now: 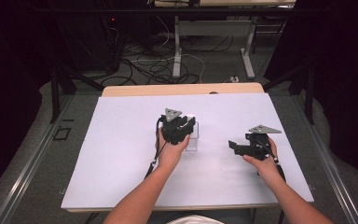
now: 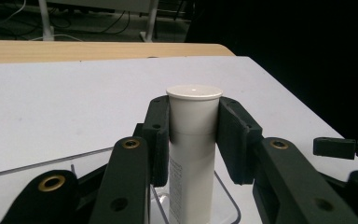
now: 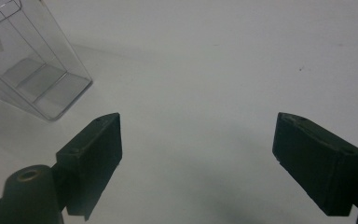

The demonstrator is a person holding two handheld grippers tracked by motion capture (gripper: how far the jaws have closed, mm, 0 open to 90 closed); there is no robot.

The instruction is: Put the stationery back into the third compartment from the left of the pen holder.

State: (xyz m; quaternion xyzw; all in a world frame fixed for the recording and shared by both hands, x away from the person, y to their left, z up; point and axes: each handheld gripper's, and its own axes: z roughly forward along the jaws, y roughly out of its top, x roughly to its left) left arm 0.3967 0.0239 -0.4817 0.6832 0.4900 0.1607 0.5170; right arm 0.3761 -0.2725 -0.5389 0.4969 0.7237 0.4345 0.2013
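Gripping a white capped tube (image 2: 192,140) upright between its 2 jaws inside a clear plastic box (image 2: 223,198) mid-table, the left gripper (image 2: 193,135) is clamped on it, while the right gripper (image 3: 198,154) hovers wide open with nothing in it, over the white table surface (image 1: 121,149), near the box's right side.
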